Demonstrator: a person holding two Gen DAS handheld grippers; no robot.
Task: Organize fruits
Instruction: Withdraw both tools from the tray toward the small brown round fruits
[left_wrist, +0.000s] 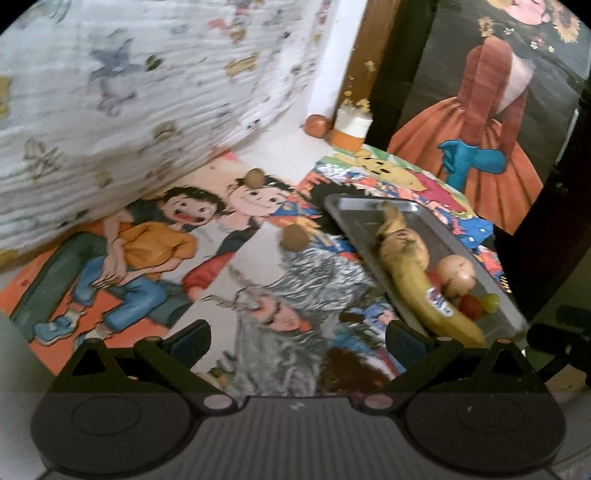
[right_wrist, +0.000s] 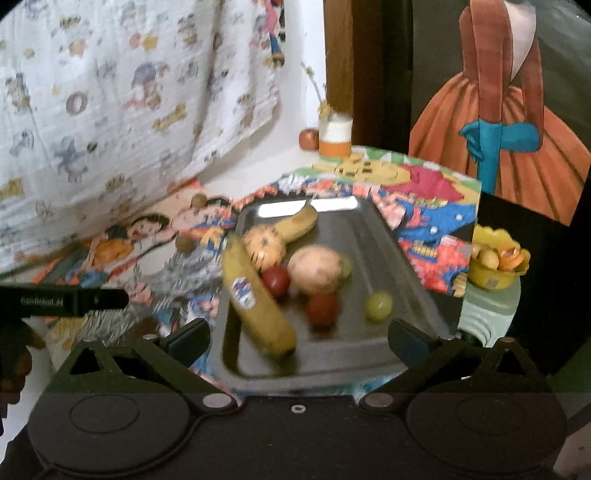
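A metal tray (right_wrist: 402, 258) lies on the cartoon-printed table cover and holds a stickered banana (right_wrist: 255, 295), a second banana (right_wrist: 295, 223), a spotted orange fruit (right_wrist: 264, 245), a pale round fruit (right_wrist: 316, 273), two red fruits (right_wrist: 276, 280) (right_wrist: 322, 308) and a green grape (right_wrist: 378, 304). Two small brown fruits (left_wrist: 293, 238) (left_wrist: 255, 178) lie on the cover left of the tray (left_wrist: 354, 210). My right gripper (right_wrist: 299, 338) is open and empty over the tray's near edge. My left gripper (left_wrist: 297, 338) is open and empty over the cover, left of the tray.
A patterned white cloth (left_wrist: 129, 110) hangs along the left. A white and orange cup (right_wrist: 334, 138) and an orange ball (right_wrist: 308, 138) stand at the back corner. A yellow bowl with fruit pieces (right_wrist: 495, 260) sits right of the table. A poster (right_wrist: 498, 110) is at the back right.
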